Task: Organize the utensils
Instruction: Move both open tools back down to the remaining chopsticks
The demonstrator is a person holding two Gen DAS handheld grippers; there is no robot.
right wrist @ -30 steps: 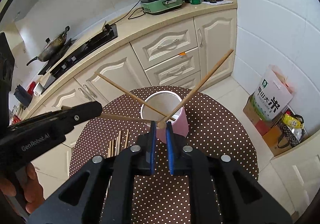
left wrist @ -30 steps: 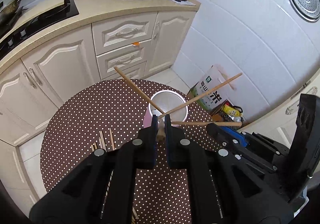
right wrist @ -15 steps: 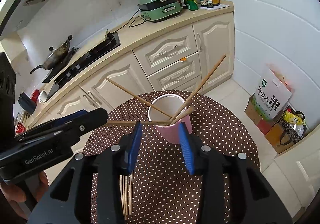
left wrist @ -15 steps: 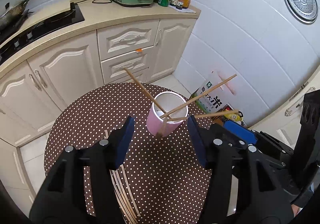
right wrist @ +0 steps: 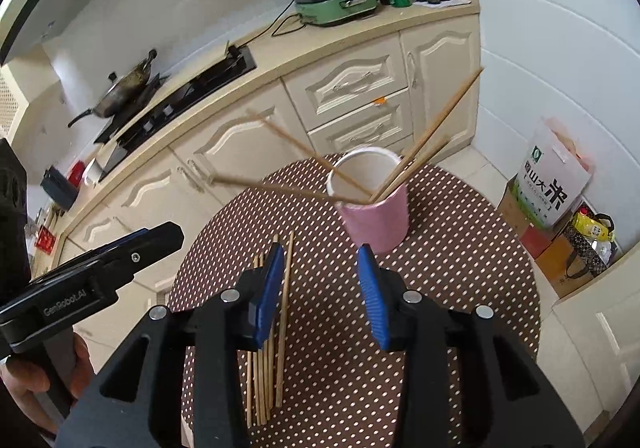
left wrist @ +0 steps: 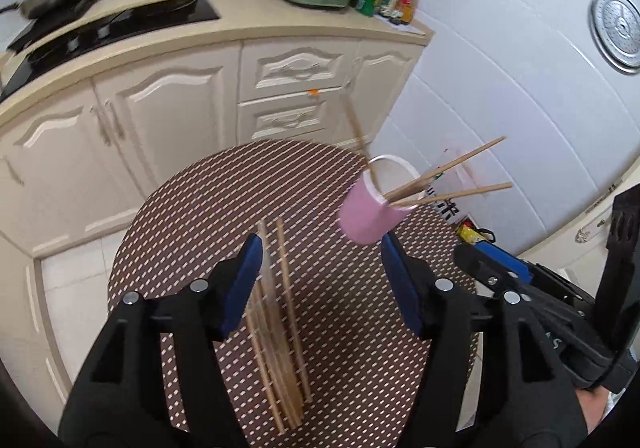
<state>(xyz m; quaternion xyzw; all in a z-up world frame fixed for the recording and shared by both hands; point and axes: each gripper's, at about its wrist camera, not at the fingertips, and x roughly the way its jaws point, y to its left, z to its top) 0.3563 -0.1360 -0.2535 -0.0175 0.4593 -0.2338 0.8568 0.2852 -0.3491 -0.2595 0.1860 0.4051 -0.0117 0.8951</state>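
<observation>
Pink cup (right wrist: 376, 221) of chopsticks just beyond the right tool's (right wrist: 320, 288) parted tips

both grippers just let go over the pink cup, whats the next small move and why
Probably lower the left gripper onto the loose chopsticks lying on the dotted table and close on one. Both grippers are open and empty, their jaws having just opened, four chopsticks already stand in the pink cup, and the rest lie flat.

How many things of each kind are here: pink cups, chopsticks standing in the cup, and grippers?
Pink cup: 1
Chopsticks in the cup: 4
Grippers: 2, the left gripper and the right gripper, both open
Total: 7
The loose chopsticks on the table overlap, so they are not counted.
</observation>
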